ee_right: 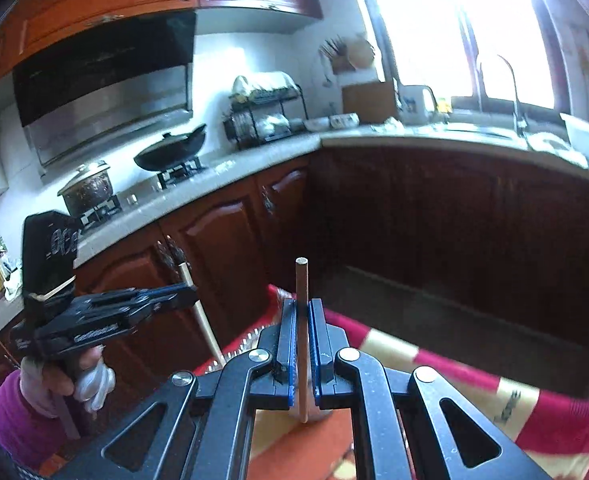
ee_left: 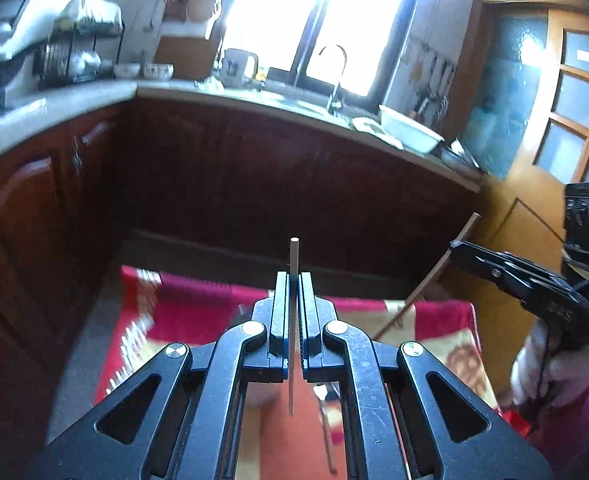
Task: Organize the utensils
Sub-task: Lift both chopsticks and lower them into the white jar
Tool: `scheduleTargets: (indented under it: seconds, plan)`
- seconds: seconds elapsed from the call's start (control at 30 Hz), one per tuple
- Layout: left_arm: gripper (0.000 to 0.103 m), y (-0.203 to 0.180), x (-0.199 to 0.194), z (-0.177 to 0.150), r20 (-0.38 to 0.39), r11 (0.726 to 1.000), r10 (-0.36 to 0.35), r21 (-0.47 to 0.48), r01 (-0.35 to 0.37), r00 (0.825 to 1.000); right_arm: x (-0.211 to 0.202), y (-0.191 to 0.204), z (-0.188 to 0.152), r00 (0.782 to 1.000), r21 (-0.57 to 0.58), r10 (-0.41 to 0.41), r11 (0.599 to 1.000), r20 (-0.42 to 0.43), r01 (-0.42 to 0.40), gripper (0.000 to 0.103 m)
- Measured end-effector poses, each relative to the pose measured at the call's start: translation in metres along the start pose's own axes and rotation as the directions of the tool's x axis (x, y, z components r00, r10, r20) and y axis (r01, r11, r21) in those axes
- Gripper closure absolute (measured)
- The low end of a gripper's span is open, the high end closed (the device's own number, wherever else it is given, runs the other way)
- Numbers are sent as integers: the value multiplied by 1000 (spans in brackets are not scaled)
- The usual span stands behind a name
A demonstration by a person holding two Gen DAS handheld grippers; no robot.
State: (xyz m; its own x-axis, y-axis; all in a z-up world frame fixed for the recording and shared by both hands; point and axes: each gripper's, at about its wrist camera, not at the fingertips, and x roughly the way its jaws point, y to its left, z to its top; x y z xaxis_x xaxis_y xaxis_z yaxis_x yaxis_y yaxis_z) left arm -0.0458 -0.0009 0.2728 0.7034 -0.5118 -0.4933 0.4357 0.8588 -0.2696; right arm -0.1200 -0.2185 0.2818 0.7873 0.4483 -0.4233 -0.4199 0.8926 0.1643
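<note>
My left gripper is shut on a pale chopstick that stands upright between its fingers, above a red and orange patterned cloth. My right gripper is shut on a brown wooden chopstick, also upright. In the left wrist view the right gripper shows at the right with its chopstick slanting down. In the right wrist view the left gripper shows at the left with its chopstick. A metal spoon lies on the cloth below the left gripper.
Dark wooden cabinets under a white L-shaped counter run ahead. A sink with faucet, dish rack and white basin sit on it. A wok and pot stand on the stove. A wooden door is right.
</note>
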Motion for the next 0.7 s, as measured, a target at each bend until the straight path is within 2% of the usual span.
scheduleTargets:
  seconds: [0.1,0.27,0.5,0.7]
  plan:
    - [101,5,14,17,20,999,35,23,-35,999,5,6,20,1000,-21,-6,1000,26,7,98]
    - [101,15,53,16,7,993,105,53,-106,994,38,7,27,1000,-7,-15,1000,25,15,98]
    - [101,28,103,-8,-89,993,110,47,-106,990,98,0,7,997,25,-1,1000,-74,3,98]
    - [101,38,130,-30,-164,994,110,15,-109,980,149,-22,-17,982,90,27,996,-186,-10,98]
